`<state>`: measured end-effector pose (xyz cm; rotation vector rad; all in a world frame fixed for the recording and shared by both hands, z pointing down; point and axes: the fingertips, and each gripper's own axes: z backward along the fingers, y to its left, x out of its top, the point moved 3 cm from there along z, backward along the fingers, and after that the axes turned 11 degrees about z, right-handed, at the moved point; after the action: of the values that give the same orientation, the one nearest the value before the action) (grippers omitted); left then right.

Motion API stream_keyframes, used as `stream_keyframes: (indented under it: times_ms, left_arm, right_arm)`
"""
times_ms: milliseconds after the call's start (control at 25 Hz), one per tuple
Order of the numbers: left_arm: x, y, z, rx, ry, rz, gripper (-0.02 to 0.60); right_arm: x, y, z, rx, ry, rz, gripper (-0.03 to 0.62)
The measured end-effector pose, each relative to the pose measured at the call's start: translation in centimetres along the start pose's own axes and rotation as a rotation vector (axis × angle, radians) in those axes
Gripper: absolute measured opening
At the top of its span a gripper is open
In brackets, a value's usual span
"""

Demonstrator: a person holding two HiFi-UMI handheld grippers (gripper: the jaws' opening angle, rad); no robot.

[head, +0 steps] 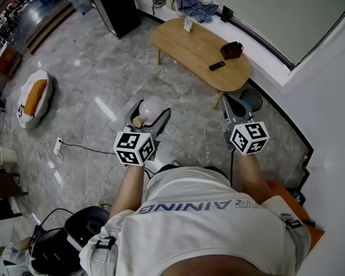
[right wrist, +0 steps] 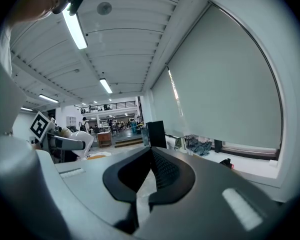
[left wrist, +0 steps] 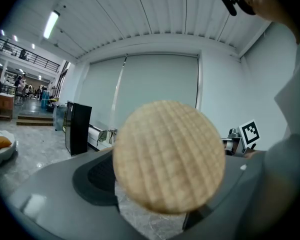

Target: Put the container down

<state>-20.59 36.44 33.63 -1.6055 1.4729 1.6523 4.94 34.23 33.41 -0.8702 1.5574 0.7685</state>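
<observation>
Cork-lidded container (left wrist: 169, 156) lies sideways, lid toward the person, clamped between the wide-set left tongs (head: 149, 112) and held in the air above the floor. The wooden counter (head: 187, 42) ahead looks its likely resting place. Right tongs (right wrist: 149, 171) are closed and empty.

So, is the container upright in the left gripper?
No, tipped sideways: the container lies along the left gripper, cork end toward the person.

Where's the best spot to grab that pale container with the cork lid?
Probably across the container at its round body, one jaw on each side, with the cork lid facing back. The left gripper holds it that way: the body is wide, the lid small.
</observation>
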Motion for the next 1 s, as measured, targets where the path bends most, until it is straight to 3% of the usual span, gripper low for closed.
stream_keyframes:
  times_ms: [280,440,1000]
  left_arm:
    - [0.4,4.3,0.2,0.004,0.0,0.022,0.4]
    - [0.5,6.4,-1.5,0.014,0.012,0.053,0.4]
    - [5.9,8.9,-16.8,0.054,0.03,0.041,0.4]
  right_arm:
    - [-0.3,2.9,-3.4,0.026,0.019,0.028,0.012]
    - [-0.2,2.3,-5.9,0.034,0.039,0.031,0.012]
    - [0.9,-9.8,-18.7,0.06,0.043,-0.017,0.014]
